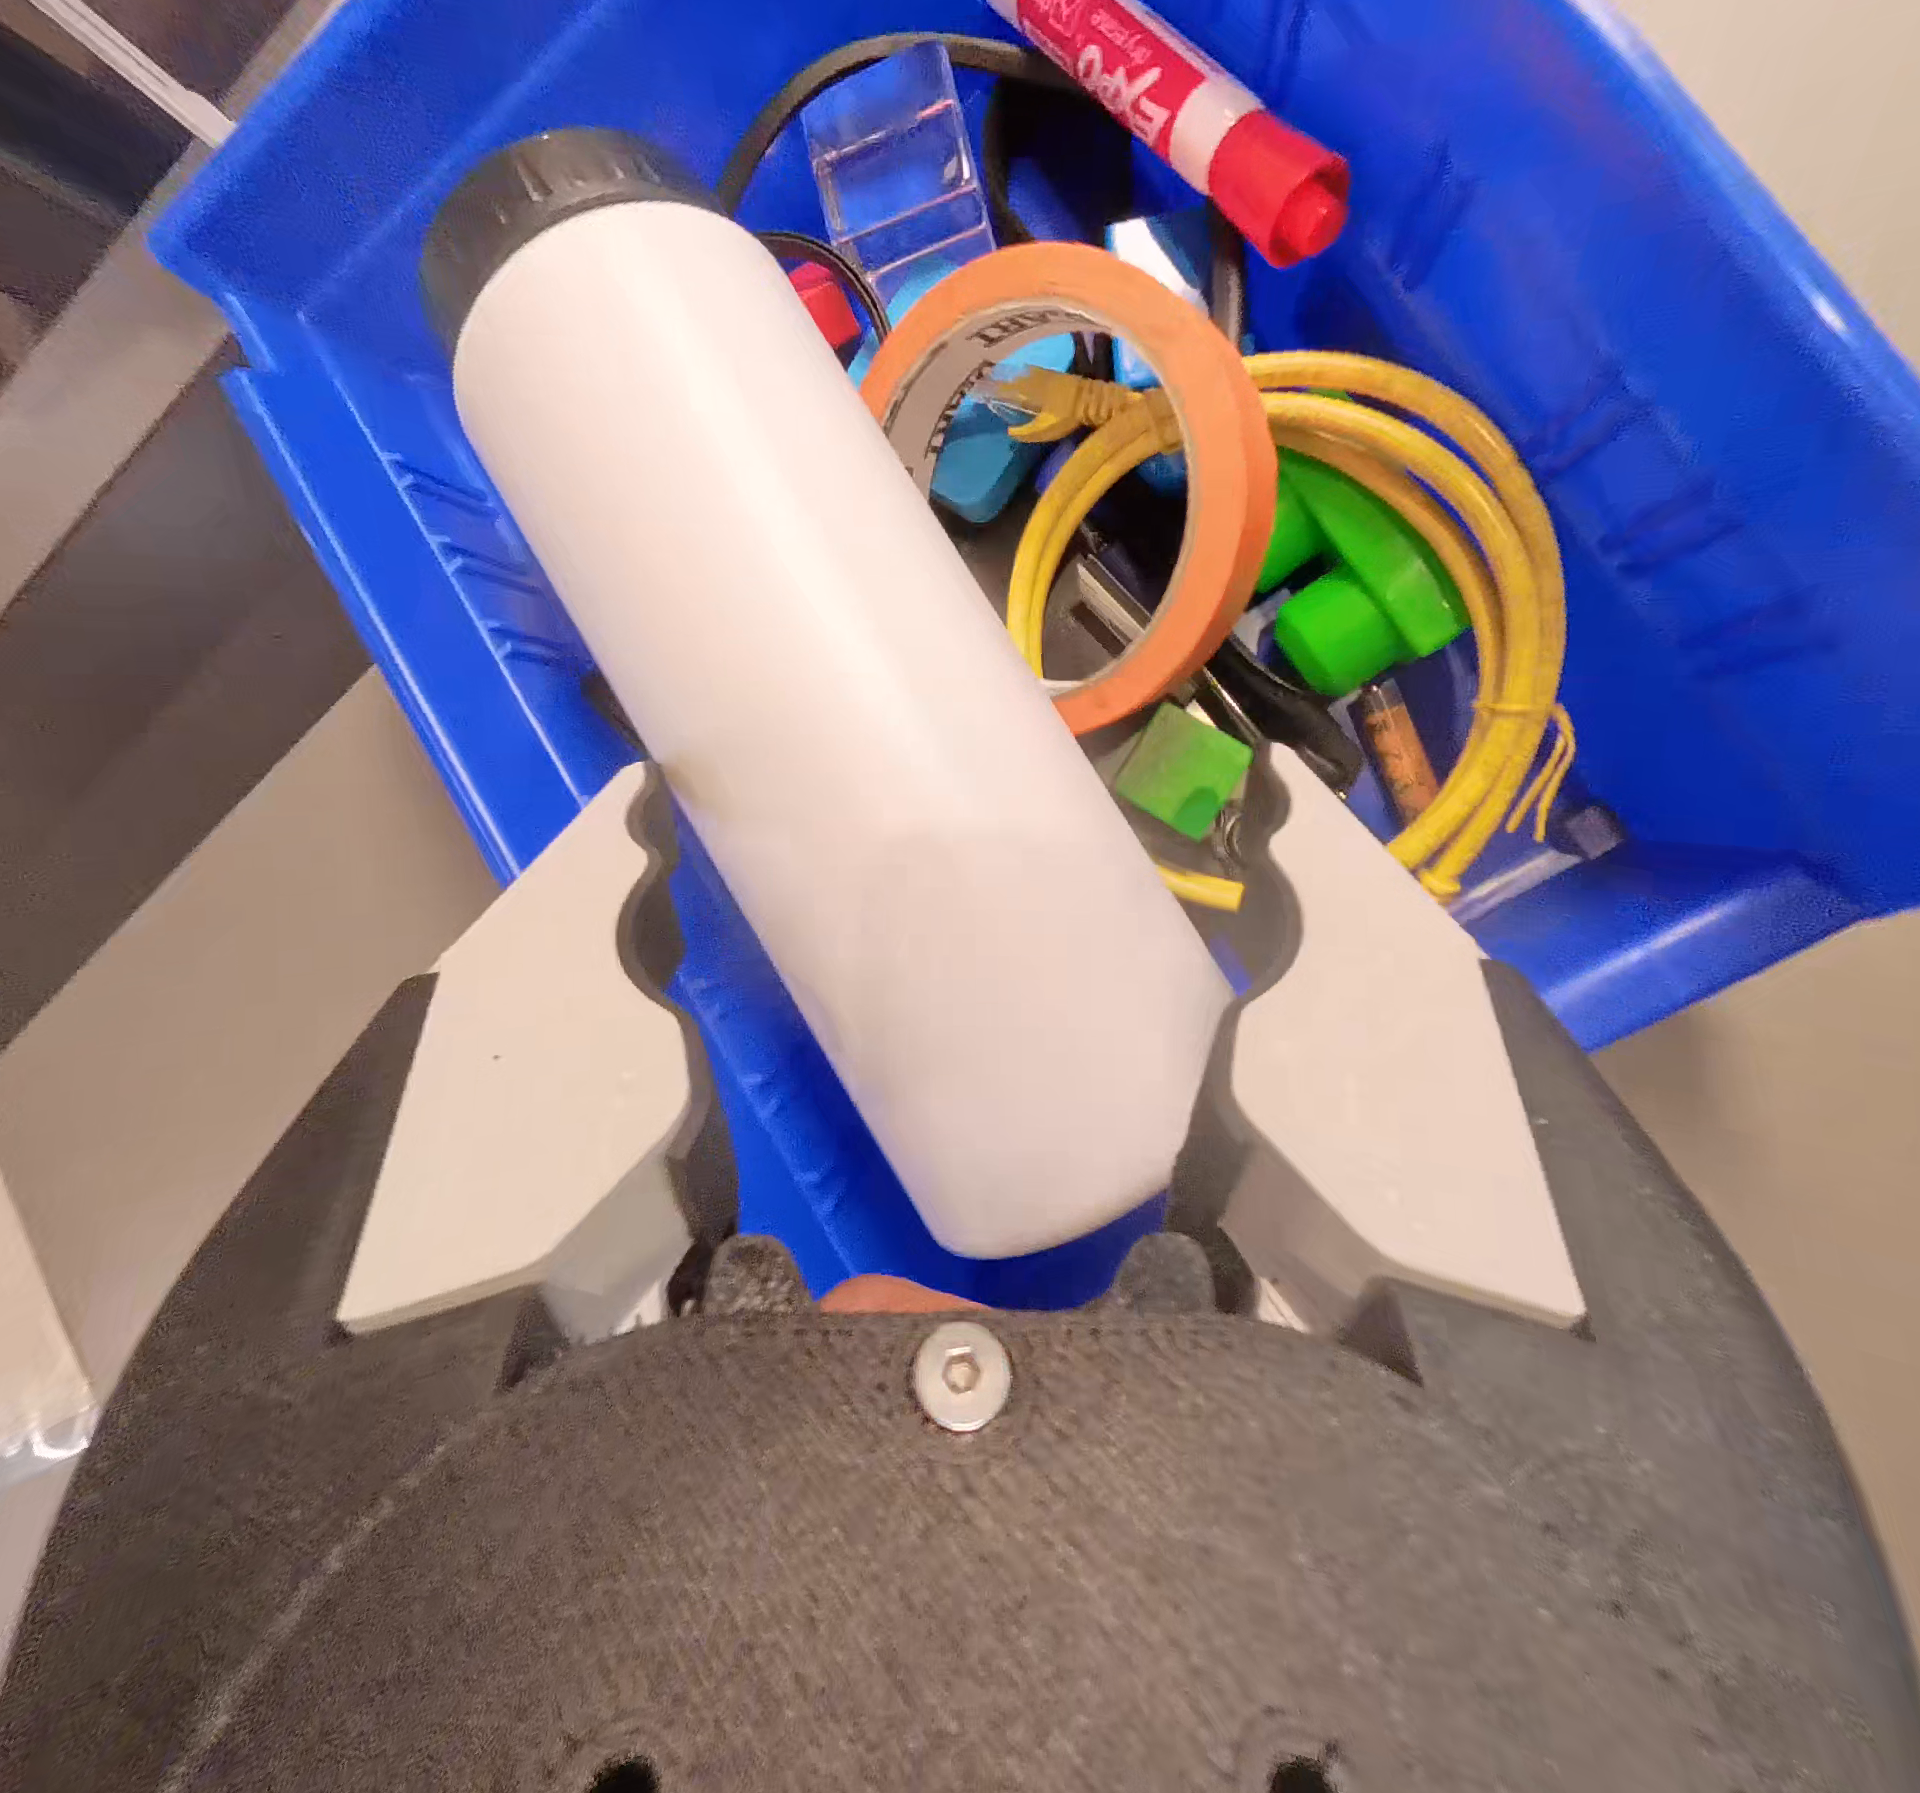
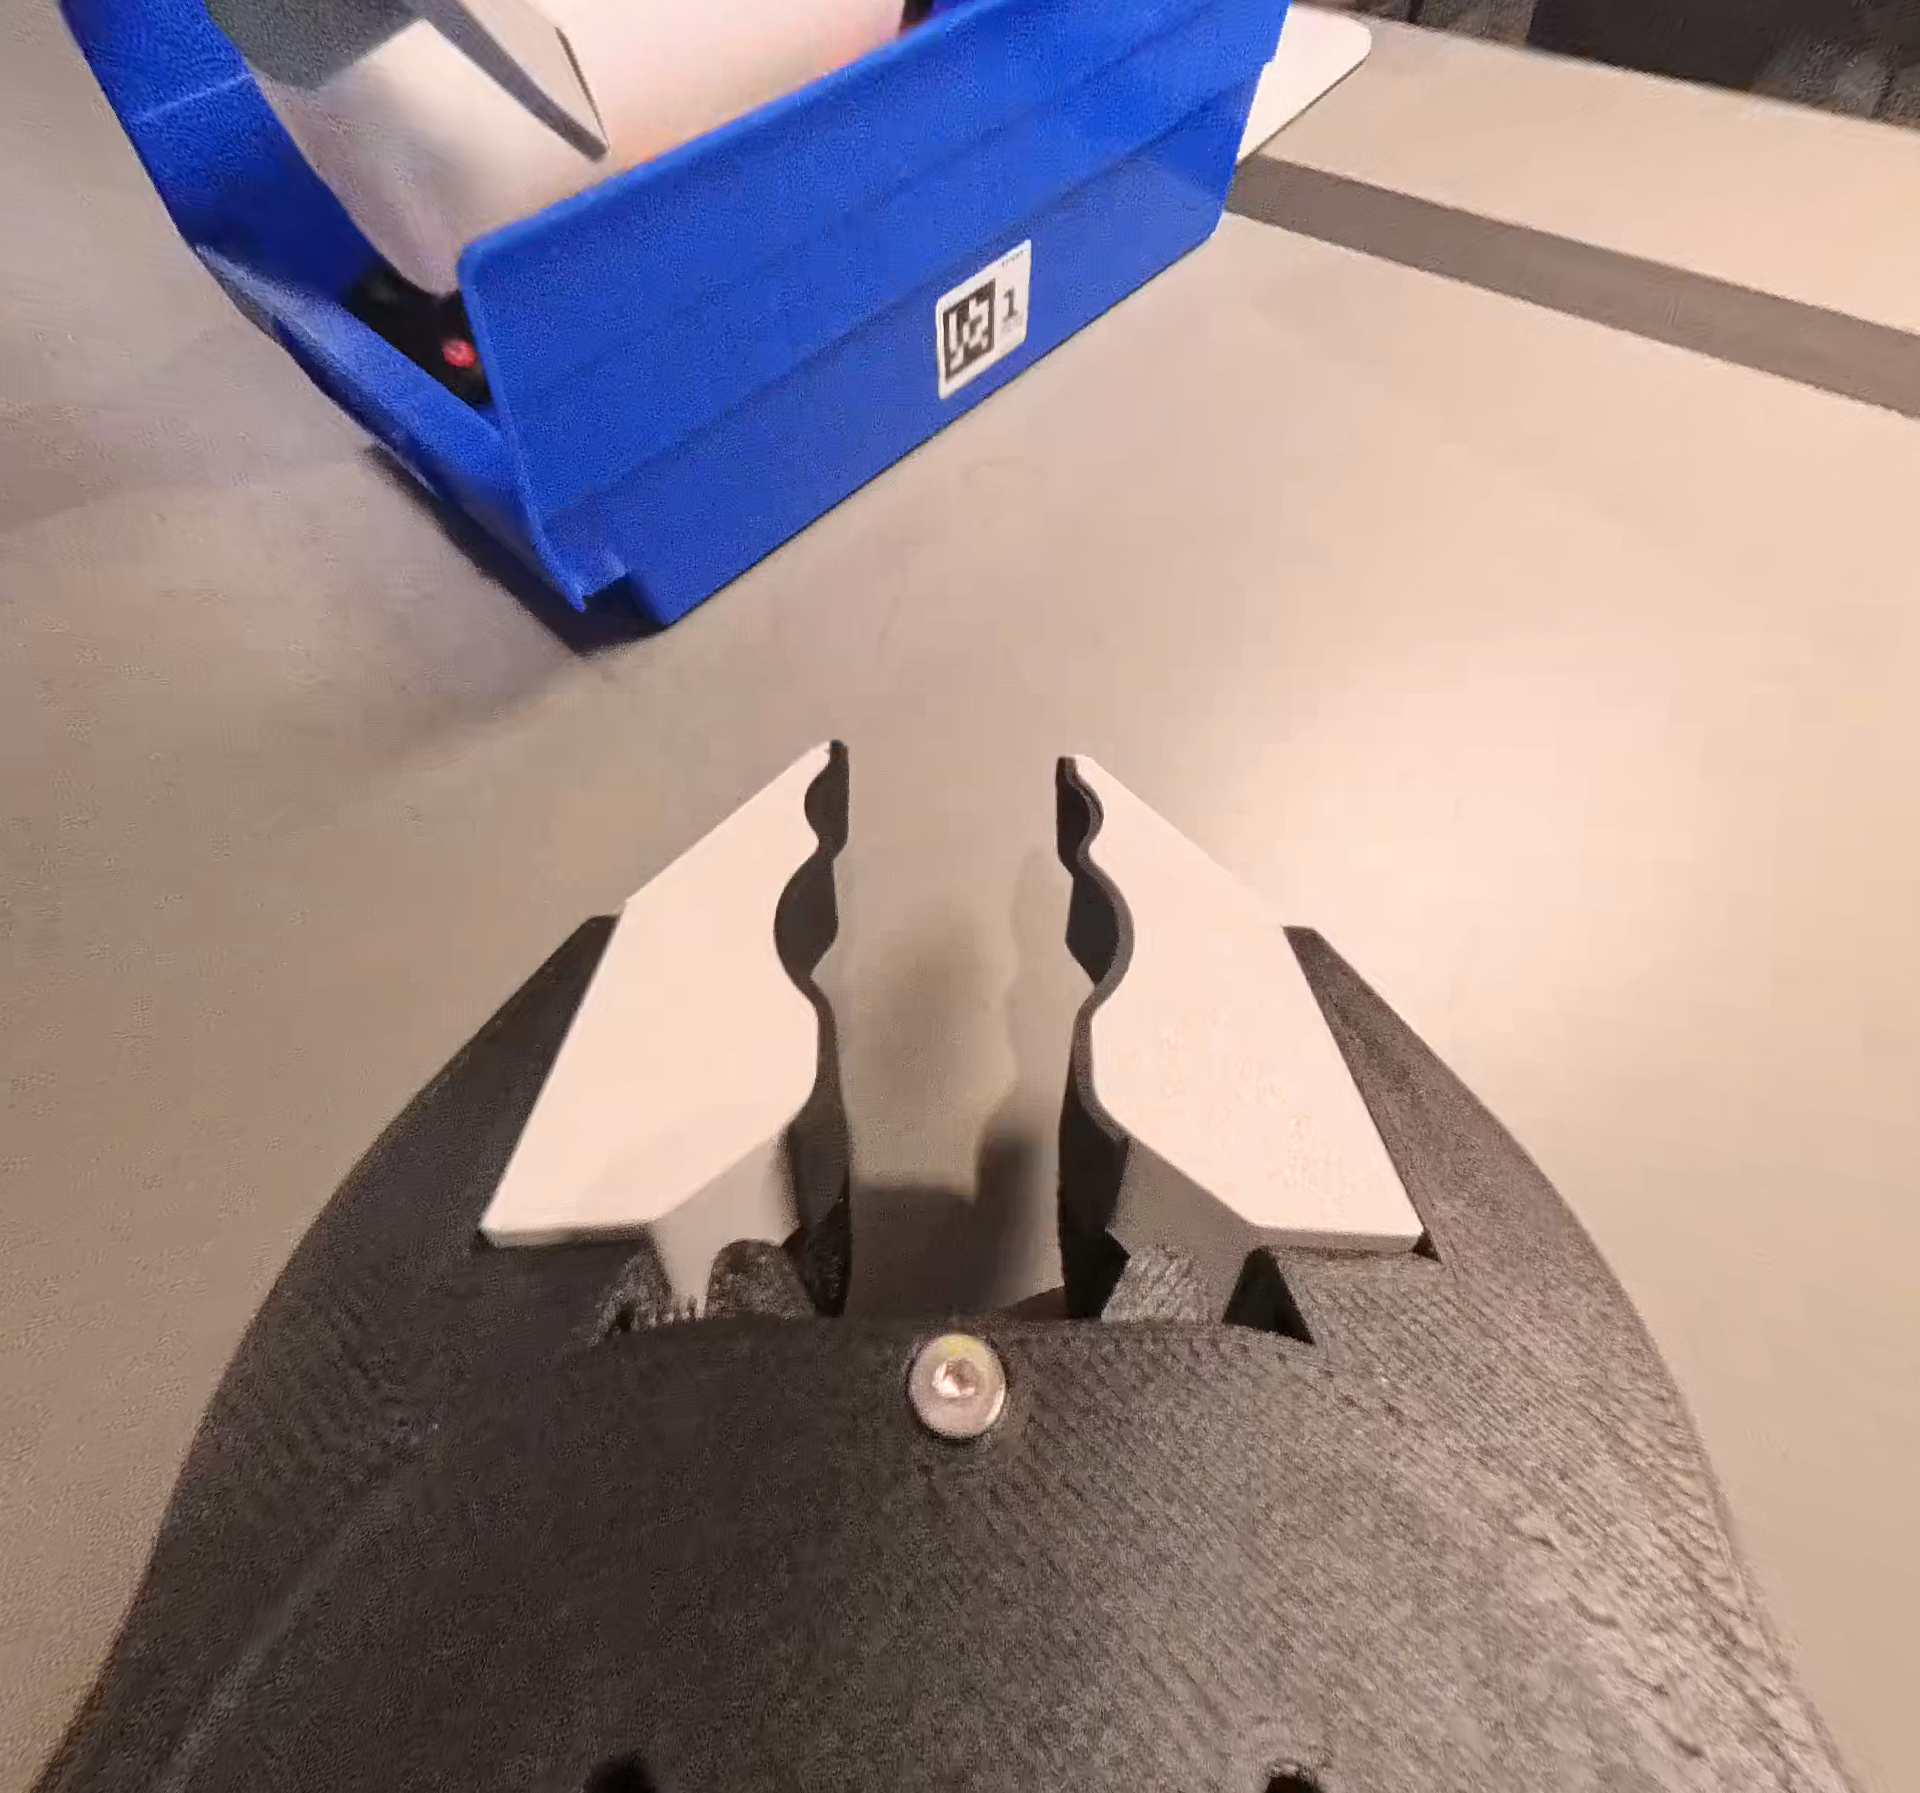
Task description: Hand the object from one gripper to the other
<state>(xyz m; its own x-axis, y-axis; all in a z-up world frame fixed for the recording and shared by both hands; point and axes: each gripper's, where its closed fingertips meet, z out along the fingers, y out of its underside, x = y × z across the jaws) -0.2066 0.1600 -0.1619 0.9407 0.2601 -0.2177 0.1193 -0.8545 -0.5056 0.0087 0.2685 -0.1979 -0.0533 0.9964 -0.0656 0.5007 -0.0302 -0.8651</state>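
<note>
Left gripper [image 1: 961, 896]: fingers spread wide around a white bottle [image 1: 821, 683] with a black cap [image 1: 551, 185], both pads against its lower body; the bottle lies slanted across the gap, cap end farthest from the gripper, over a blue bin [image 1: 1558, 372]; seen also from the right wrist view as a white cylinder [image 2: 665, 8] above the bin [image 2: 831, 341]. Bin contents: red-capped marker [image 1: 1153, 86] against the far wall; orange tape roll [image 1: 1164, 476] on edge; coiled yellow cable [image 1: 1455, 600]; bright green plastic pieces [image 1: 1361, 590]; clear plastic piece [image 1: 899, 159]; light blue bits, partly hidden. Right gripper [image 2: 951, 772]: fingers parted by a moderate gap, nothing between them; held low over the beige desk [image 2: 1455, 704], well apart from the bin; white coded sticker [image 2: 982, 318] on the bin's near wall.
</note>
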